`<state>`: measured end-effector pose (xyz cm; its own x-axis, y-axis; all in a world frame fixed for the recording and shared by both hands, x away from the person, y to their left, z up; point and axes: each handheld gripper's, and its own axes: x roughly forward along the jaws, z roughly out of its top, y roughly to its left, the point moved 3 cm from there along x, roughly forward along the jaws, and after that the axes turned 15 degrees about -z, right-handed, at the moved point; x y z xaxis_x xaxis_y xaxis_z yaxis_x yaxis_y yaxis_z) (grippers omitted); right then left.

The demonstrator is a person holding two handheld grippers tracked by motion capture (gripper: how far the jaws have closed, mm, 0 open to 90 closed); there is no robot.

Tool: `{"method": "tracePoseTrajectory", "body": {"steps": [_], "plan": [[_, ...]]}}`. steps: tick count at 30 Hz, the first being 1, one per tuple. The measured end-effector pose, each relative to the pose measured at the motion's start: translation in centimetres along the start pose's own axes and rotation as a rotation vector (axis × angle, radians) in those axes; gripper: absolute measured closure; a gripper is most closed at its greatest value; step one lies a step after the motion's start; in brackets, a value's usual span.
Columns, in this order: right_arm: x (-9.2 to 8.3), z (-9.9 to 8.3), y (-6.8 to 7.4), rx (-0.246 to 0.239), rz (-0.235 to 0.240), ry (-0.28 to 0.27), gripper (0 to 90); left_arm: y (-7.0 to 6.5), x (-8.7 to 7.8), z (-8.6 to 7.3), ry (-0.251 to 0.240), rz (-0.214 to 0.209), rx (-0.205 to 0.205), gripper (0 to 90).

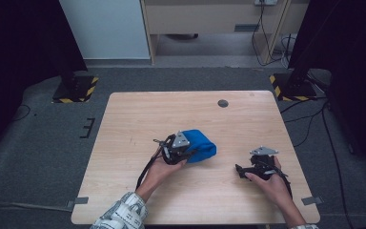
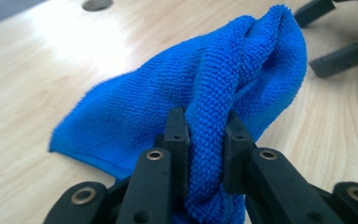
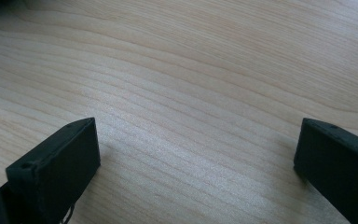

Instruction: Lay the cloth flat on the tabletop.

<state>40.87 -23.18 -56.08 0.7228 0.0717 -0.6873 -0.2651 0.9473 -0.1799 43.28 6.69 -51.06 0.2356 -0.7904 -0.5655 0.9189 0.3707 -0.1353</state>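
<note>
The left gripper (image 2: 205,133) is clamped on a bunched fold of the blue cloth (image 2: 205,88), which lies mid-table (image 1: 138,114) (partly draped on the wood). The right gripper (image 3: 196,154) rests nearby, jaws wide apart over bare wood.

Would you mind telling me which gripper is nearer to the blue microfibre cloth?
The left gripper: its jaws are clamped on a bunched fold of the blue microfibre cloth. The right gripper rests apart from it on the wooden table, jaws open.
</note>
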Motion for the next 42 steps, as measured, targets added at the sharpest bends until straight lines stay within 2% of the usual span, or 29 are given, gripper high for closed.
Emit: {"method": "tracePoseTrajectory", "body": {"steps": [6, 9, 11, 16, 19, 22, 24, 27, 29, 30, 34, 37, 39, 42], "plan": [[0.0, 0.0, 0.0, 0.0, 0.0, 0.0, 0.5, -0.3, 0.8, -0.9, 0.024, -0.017, 0.006, 75.2], [0.0, 0.0, 0.0, 0.0, 0.0, 0.0, 0.5, -0.1, 1.0, -1.1, 0.024, -0.005, 0.006, 74.9], [0.0, 0.0, 0.0, 0.001, 0.001, 0.0, 0.5, 0.1, 1.2, -1.2, 0.032, 0.016, 0.012, 74.6], [-0.1, 0.0, 0.0, 0.002, -0.002, 0.002, 0.6, 0.7, 1.6, -1.3, 0.042, 0.025, 0.01, 71.8], [-0.1, 0.0, 0.0, -0.001, 0.002, 0.003, 1.5, 0.7, 1.6, -1.3, 0.036, 0.033, 0.016, 65.1], [-0.2, 0.3, 0.0, -0.016, 0.018, 0.009, 8.0, 0.5, 1.2, -0.9, 0.01, 0.051, 0.01, 46.0], [-0.6, 0.7, 0.1, -0.031, 0.038, -0.022, 4.5, 0.4, 0.7, -0.6, -0.02, 0.058, -0.001, 34.2], [-1.3, 1.6, 0.3, -0.05, 0.059, -0.068, 7.4, 0.3, 0.0, -0.4, -0.054, 0.055, -0.015, 29.2], [-1.7, 2.5, 0.6, -0.055, 0.067, -0.098, 15.1, 0.1, -0.5, -0.4, -0.066, 0.048, -0.025, 27.7], [-2.0, 3.0, 0.9, -0.077, 0.073, -0.113, 18.6, 0.0, -0.8, -0.4, -0.069, 0.048, -0.025, 26.8], [-2.4, 4.5, 2.0, -0.124, 0.104, -0.136, 29.0, -0.2, -1.9, -0.5, -0.099, 0.053, -0.038, 25.3], [-2.5, 6.1, 2.7, -0.145, 0.101, -0.154, 40.7, -0.2, -2.7, -0.9, -0.102, 0.057, -0.045, 26.3], [-2.4, 7.4, 3.0, -0.151, 0.094, -0.184, 44.1, -0.3, -3.3, -1.3, -0.096, 0.064, -0.063, 26.2], [-1.7, 9.2, 3.4, -0.159, 0.122, -0.179, 47.8, -0.5, -4.3, -1.9, -0.102, 0.082, -0.084, 25.8]]}}
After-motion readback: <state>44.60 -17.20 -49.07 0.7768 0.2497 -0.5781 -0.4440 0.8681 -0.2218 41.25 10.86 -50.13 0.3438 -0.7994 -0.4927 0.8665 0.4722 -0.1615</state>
